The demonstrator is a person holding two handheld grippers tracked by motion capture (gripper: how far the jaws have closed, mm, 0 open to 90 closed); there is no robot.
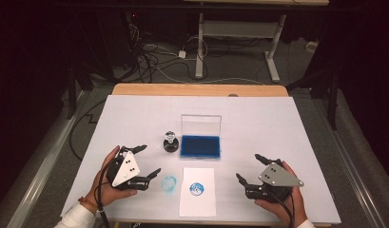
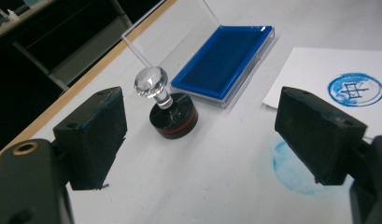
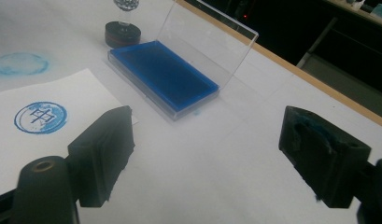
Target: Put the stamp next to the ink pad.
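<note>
A round black stamp (image 1: pixel 170 142) (image 2: pixel 172 114) (image 3: pixel 123 32) with a clear faceted knob stands upright on the white table, left of an open blue ink pad (image 1: pixel 200 146) (image 2: pixel 223 63) (image 3: pixel 163 77) whose clear lid stands up. In front lies a white sheet (image 1: pixel 198 192) (image 3: pixel 48 135) bearing a round blue print (image 1: pixel 197 189) (image 2: pixel 355 89) (image 3: pixel 40 117). A faint blue ring smudge (image 1: pixel 169 184) (image 2: pixel 291 163) (image 3: pixel 20 64) marks the table left of the sheet. My left gripper (image 1: pixel 150 161) (image 2: pixel 200 135) is open, empty, near the stamp. My right gripper (image 1: pixel 249 167) (image 3: pixel 205 154) is open and empty, right of the sheet.
The white table cover (image 1: pixel 135 114) ends in a wooden edge (image 1: pixel 199 89) at the far side. Beyond it are cables on the floor and the legs of another desk (image 1: pixel 273 57). Bare table lies at the far right and far left.
</note>
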